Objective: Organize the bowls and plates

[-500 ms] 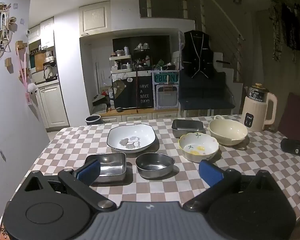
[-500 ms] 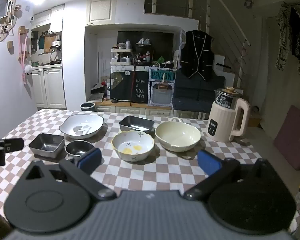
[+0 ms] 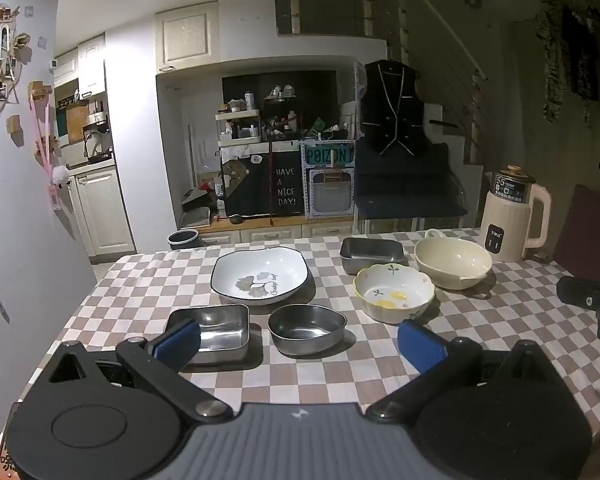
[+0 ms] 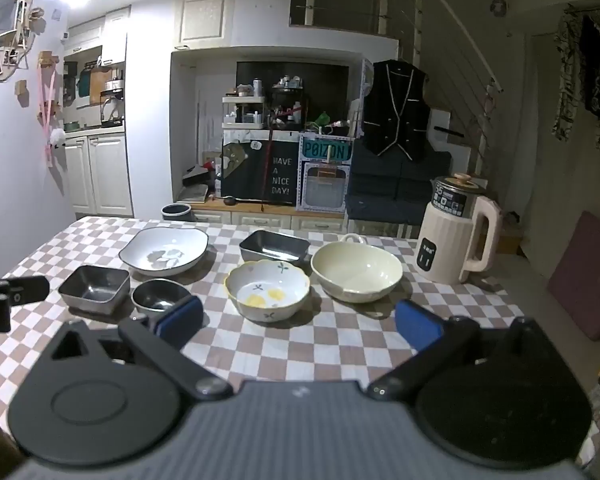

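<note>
Nothing is sorted yet: left gripper and right gripper hover spread wide and empty, so the next move is probably choosing a first dish, perhaps the round steel bowl or yellow-flowered scalloped ceramic bowl.

A table under a brown-and-white checked cloth carries everything. At its middle sits a flowered bowl with yellow marks inside. At its nine o'clock stands a round steel bowl, and further that way a square steel dish. A white leaf-printed plate lies at ten o'clock, a dark rectangular tin at twelve, a cream bowl at two, and beyond it a cream kettle.
</note>
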